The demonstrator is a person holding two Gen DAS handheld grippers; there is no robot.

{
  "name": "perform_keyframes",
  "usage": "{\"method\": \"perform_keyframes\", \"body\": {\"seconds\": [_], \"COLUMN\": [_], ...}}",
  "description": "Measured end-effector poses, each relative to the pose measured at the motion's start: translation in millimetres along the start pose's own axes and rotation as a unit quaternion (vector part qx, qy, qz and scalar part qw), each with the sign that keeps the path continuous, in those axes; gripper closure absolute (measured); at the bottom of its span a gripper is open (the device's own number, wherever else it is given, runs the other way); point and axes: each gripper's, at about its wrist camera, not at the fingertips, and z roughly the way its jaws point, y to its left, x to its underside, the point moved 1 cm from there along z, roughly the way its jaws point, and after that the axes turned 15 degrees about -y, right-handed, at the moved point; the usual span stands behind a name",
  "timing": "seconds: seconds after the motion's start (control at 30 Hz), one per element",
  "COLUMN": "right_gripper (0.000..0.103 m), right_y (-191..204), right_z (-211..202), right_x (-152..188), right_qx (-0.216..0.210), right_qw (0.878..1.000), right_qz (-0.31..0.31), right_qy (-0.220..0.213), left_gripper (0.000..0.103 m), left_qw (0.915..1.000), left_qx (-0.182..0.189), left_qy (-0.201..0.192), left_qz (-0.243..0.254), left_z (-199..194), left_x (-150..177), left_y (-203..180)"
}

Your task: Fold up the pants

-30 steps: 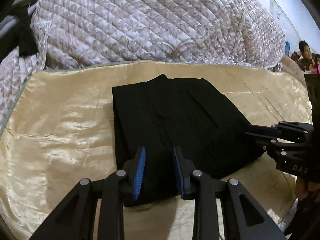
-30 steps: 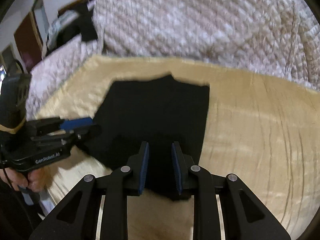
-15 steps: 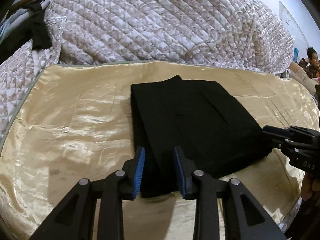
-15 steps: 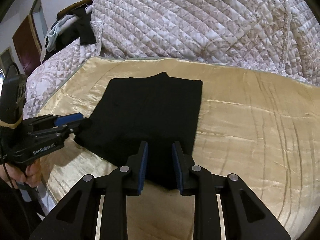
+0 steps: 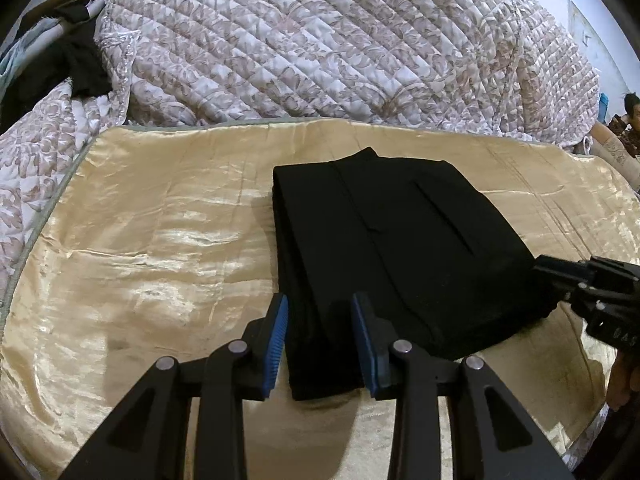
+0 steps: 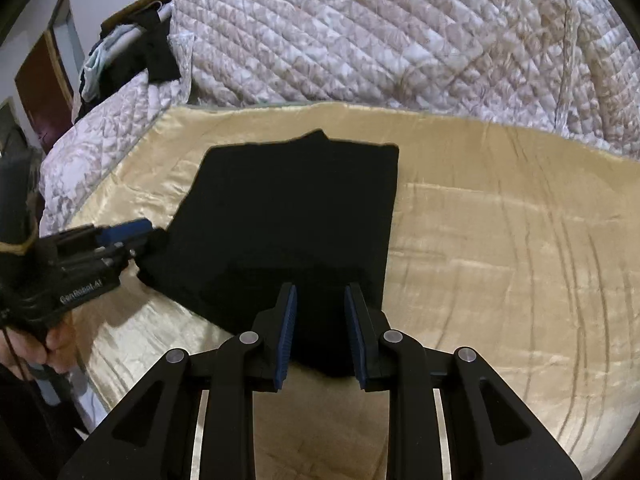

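Black pants (image 5: 392,240) lie folded into a flat rectangle on a gold satin sheet (image 5: 160,248); they also show in the right wrist view (image 6: 288,216). My left gripper (image 5: 320,308) is open, its blue pads straddling the near left corner of the pants. My right gripper (image 6: 320,292) is open over the near right corner. Each gripper shows from the side in the other view: the right one (image 5: 560,276) and the left one (image 6: 132,232), both at the pants' near edge.
A quilted floral blanket (image 5: 320,40) is heaped behind the sheet. Dark clothes (image 6: 132,52) hang at the far left. A person (image 5: 630,116) sits at the far right. The sheet's front edge (image 6: 92,380) drops off near my hands.
Both grippers have pulled back slightly from the pants, and their jaws stay apart. The folded pants lie still.
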Motion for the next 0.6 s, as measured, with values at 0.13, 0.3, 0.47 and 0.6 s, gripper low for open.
{"method": "perform_keyframes", "body": {"seconds": [0.13, 0.3, 0.47, 0.6], "right_gripper": [0.078, 0.078, 0.078, 0.078], "right_y": [-3.7, -4.4, -2.3, 1.8], "right_z": [-6.0, -9.4, -17.8, -24.4], "right_x": [-4.0, -4.2, -6.2, -4.7], "right_qx": [0.006, 0.007, 0.004, 0.001], "right_qw": [1.0, 1.0, 1.0, 0.999], "right_qz": [0.008, 0.008, 0.008, 0.008], "right_qy": [-0.013, -0.017, -0.027, -0.031], "left_gripper": [0.066, 0.067, 0.067, 0.067], "left_qw": [0.9999, 0.9997, 0.9996, 0.9996], "left_qx": [-0.01, -0.021, -0.027, -0.025], "left_qy": [0.003, -0.003, -0.01, -0.01], "left_qz": [-0.006, -0.013, -0.007, -0.008], "left_z": [-1.6, -10.7, -20.1, -26.9], "left_x": [-2.8, -5.2, -2.7, -1.0], "left_y": [2.6, 3.0, -0.8, -3.8]}}
